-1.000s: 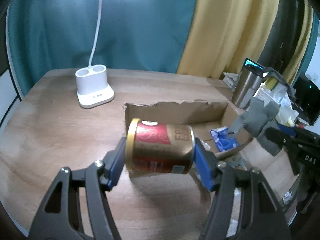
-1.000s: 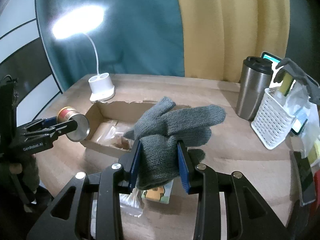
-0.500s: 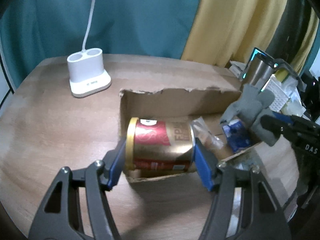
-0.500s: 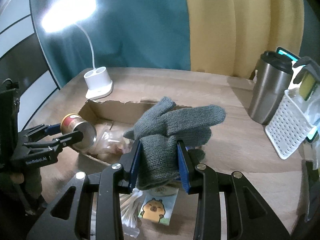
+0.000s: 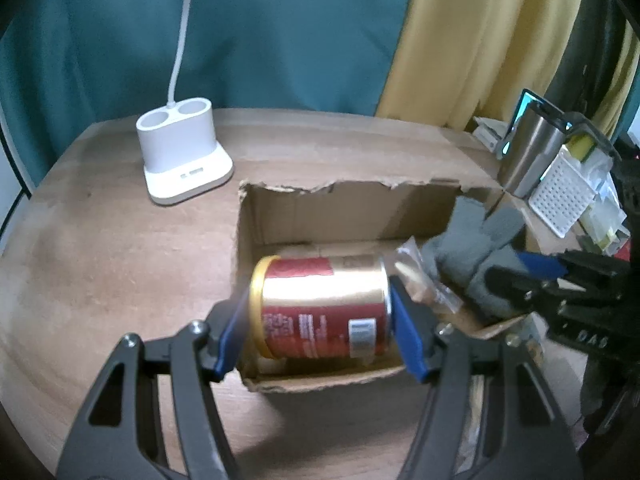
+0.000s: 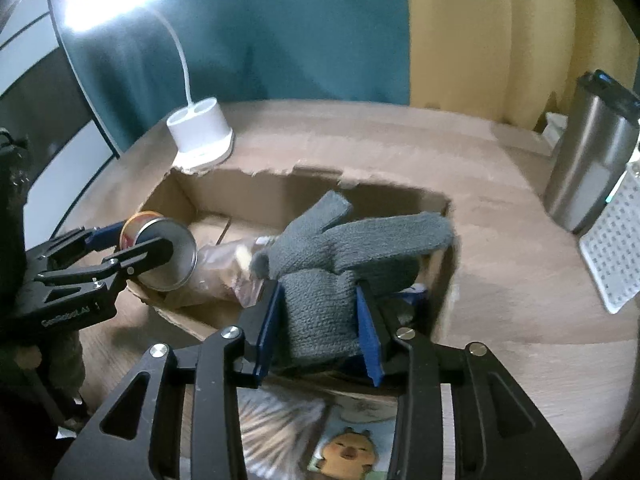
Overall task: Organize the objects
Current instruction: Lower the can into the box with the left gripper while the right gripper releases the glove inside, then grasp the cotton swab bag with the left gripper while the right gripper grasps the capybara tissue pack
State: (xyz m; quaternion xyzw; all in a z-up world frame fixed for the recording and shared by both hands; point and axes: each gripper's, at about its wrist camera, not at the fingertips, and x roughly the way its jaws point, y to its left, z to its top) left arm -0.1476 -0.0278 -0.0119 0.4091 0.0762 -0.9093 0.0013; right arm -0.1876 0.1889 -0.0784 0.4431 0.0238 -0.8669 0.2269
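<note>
Right now the left gripper [image 5: 320, 312] is pinching a red and gold can [image 5: 322, 306] by its two ends. The can lies on its side, up in the air over the left end of the cardboard box [image 5: 344, 204]. I think it has not landed yet.

The right gripper [image 6: 318, 318] is squeezing a gray knit glove [image 6: 344, 248] around its cuff. The glove's fingers poke out over the right end of the box.

The box sits in the middle of the wooden table [image 5: 100, 248]. A clear plastic bag [image 6: 228, 266] already lies inside it, and something blue sits under the glove, too hidden to name.

So some things look packed, and two more are almost in. What is left, I think, is to lower the can and the glove and let go. A bag of cotton swabs [image 6: 276, 432] and a card with a cartoon animal [image 6: 352, 450] lie at the near edge of the table, outside the box. They may need tidying too.

A white lamp base [image 5: 184, 156] stands near the far left corner, and a steel travel mug [image 6: 592, 160] stands by the right edge.
</note>
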